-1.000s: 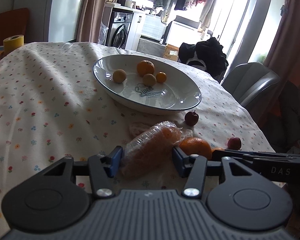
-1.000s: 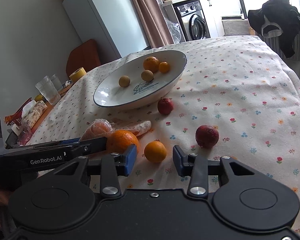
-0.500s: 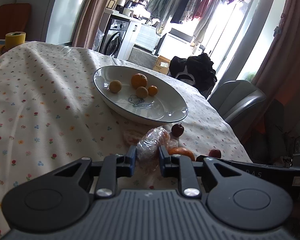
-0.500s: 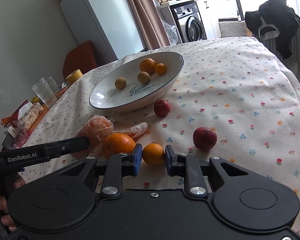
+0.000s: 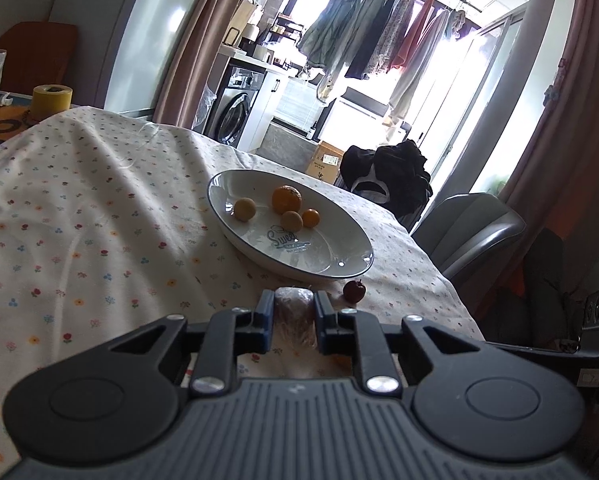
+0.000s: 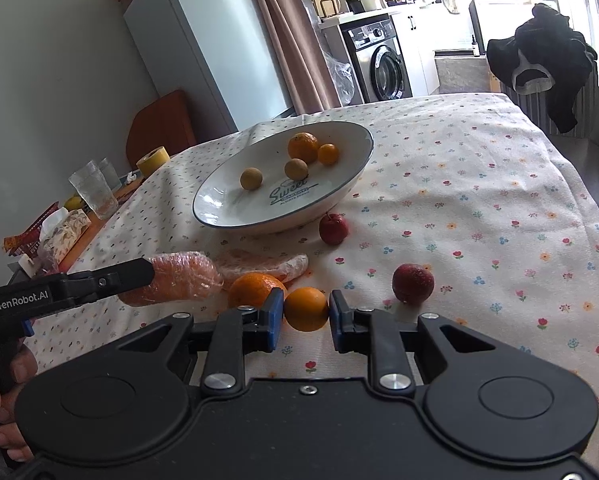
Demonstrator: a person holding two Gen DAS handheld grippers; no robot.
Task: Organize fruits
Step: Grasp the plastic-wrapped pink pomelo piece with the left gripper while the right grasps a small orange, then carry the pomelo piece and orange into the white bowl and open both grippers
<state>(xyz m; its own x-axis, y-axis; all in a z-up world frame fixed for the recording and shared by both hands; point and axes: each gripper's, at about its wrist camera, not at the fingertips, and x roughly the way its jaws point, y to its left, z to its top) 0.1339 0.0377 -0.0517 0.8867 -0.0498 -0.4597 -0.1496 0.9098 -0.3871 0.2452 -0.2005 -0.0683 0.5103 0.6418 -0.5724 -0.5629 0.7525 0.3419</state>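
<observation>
My left tongs (image 5: 292,322) pinch the soft, slippery plastic-wrapped orange fruit (image 5: 293,314) mid-body; my right tongs (image 6: 304,316) clamp the small firm round orange (image 6: 305,309) across its middle.

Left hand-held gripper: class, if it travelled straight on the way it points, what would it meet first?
Probably the near rim of the white plate, directly ahead of the left hand-held gripper and its wrapped fruit; depth is uncertain.

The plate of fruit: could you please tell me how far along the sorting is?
Four fruits already lie in the plate. In hand: the left gripper is shut on the wrapped fruit, the right gripper on a small orange. Left on the cloth: a large orange, another wrapped piece and two red fruits.
</observation>
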